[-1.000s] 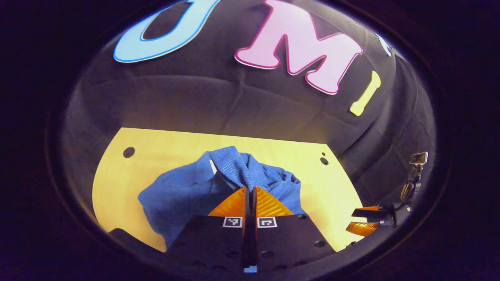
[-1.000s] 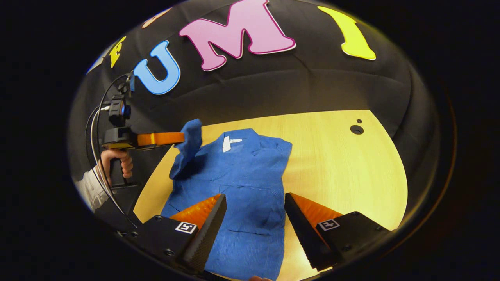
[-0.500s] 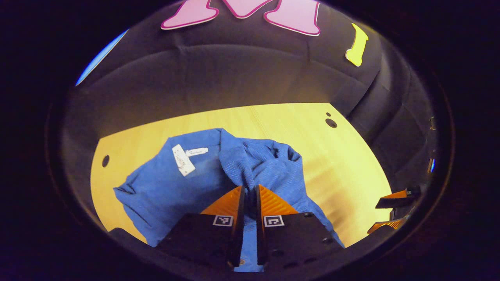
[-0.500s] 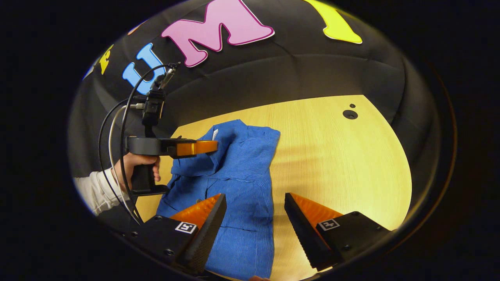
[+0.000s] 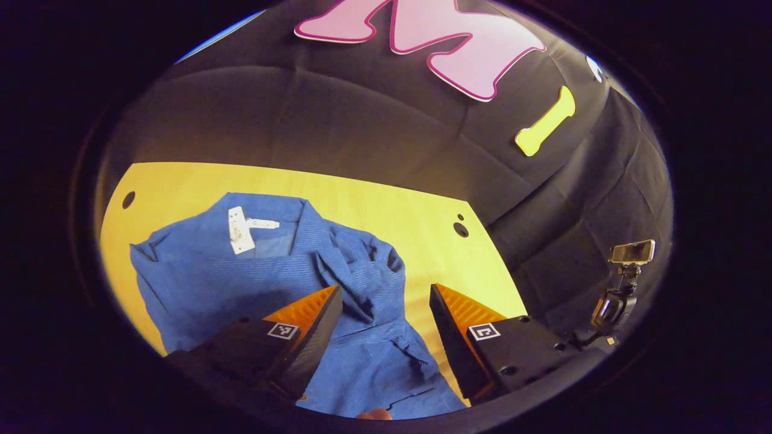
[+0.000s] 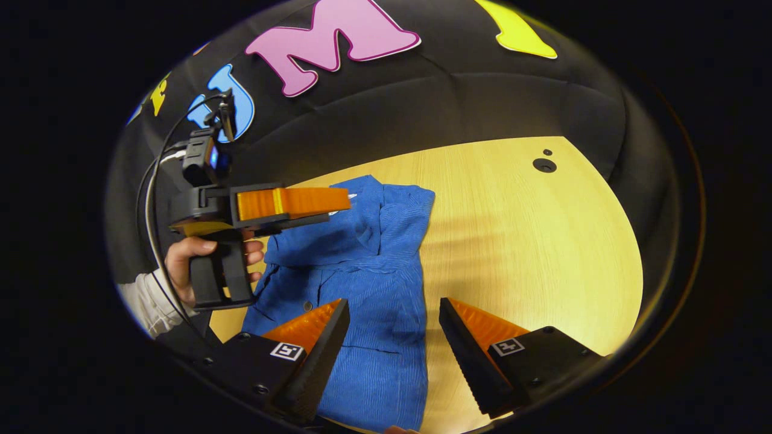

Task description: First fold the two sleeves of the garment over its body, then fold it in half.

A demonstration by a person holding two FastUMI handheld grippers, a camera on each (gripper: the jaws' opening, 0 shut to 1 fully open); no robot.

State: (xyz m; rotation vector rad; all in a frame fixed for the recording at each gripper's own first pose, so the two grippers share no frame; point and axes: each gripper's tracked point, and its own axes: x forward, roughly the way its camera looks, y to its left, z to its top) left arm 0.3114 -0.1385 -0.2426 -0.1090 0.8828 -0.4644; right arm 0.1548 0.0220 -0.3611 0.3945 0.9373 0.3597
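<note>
Blue cloth, finely ribbed: the garment [image 5: 253,283] is seen lying flat on the pale wooden table [image 5: 386,211], low and left of centre in the left gripper view and just left of centre in the right gripper view, where its right edge runs straight down the frame. A white label [image 5: 240,229] marks the collar end, toward the upper left of the garment. A bunched fold of sleeve [image 5: 362,271] is laid over the body near the middle of the left gripper view, creased, not flat. The left gripper [image 5: 386,301] is held wide open above the cloth with nothing gripped; in the right gripper view it is seen from the side at the left of the frame, held in a hand [image 6: 193,262], its fingers over the collar end. The right gripper [image 6: 395,313] is likewise wide open and empty, poised over the garment's lower right edge. Both sleeves appear turned in, though the near side cannot be judged fully. The halving fold is judged next. For a clean result the bunched sleeve would best be smoothed first; the two corners of one end should be pinched level, lifted together and carried evenly onto the other end, so the edges meet square.
</note>
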